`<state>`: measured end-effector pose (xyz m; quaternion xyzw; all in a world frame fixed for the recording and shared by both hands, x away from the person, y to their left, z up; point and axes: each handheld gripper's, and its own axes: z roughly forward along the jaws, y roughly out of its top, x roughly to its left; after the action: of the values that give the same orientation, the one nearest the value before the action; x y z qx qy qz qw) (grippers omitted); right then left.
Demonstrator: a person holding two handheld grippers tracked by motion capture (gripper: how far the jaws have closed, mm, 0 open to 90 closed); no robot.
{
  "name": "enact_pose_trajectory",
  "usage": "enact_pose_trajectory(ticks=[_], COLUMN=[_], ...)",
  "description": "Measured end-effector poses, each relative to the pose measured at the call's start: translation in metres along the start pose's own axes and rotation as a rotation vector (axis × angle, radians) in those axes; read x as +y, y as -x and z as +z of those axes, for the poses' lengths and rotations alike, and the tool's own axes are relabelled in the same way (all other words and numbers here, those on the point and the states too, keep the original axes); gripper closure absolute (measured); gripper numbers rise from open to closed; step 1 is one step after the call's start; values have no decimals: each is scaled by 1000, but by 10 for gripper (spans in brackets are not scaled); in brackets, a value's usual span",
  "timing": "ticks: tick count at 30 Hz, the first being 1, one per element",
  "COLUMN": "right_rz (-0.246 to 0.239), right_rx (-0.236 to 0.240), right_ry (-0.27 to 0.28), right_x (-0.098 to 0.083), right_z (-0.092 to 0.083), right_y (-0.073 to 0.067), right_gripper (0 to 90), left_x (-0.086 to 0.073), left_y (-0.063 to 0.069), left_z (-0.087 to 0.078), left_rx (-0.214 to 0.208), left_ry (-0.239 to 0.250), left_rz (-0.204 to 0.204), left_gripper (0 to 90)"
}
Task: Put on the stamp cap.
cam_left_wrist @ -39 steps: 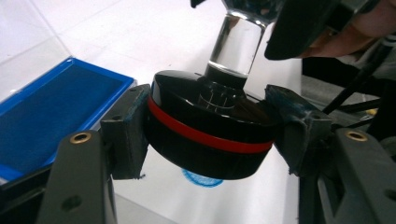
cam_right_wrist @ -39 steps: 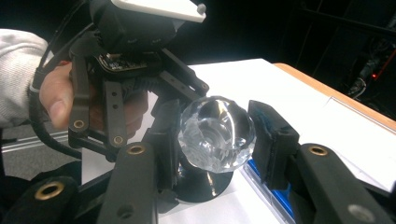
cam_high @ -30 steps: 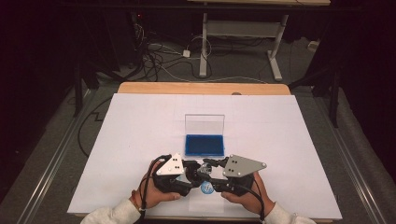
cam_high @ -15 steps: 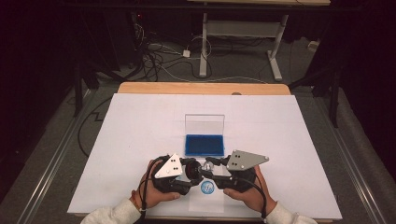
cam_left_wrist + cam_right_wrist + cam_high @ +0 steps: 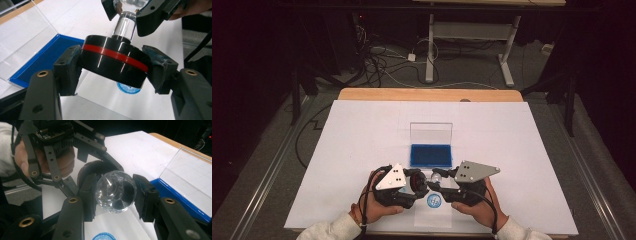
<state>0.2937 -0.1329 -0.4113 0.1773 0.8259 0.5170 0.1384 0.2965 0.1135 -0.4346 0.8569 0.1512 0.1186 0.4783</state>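
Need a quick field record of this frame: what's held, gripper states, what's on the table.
object: stamp with a black base with red band and a clear faceted knob
left gripper: shut on the black base, pads on both its sides
right gripper: shut on the clear knob
stamp position: held above the white sheet, near the table's front edge
under stamp: round blue print on the sheet
behind grippers: blue pad tray with its clear lid standing open
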Motion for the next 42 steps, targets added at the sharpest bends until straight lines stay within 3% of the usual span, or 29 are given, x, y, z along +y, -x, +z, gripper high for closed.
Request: enact_pose_trajectory(ticks=[13,21,28,37,42], right_rz=[-22,-31,-25,-7,-10], right_rx=[-42,-63,-60,-57,-66], right_ry=[-10,-16,-25,-20,-9], right_x=[3,5,5,5,8], right_z=[1,1,1,-1,-6], right_y=[-4,-5,-5,-3,-1], right_gripper=[575,574,575,575,575], left_x=[-2,-2,-2,-7,-12], left_y=[-4,-4,2,0,-5], left_z=[6,9,22,28,24], left_rx=[-28,-22,-22,-11,24], left_ry=[7,3,-75,-139,-138], left_rz=[-24,-1,40,55,37], left_gripper=[335,322,193,156,155])
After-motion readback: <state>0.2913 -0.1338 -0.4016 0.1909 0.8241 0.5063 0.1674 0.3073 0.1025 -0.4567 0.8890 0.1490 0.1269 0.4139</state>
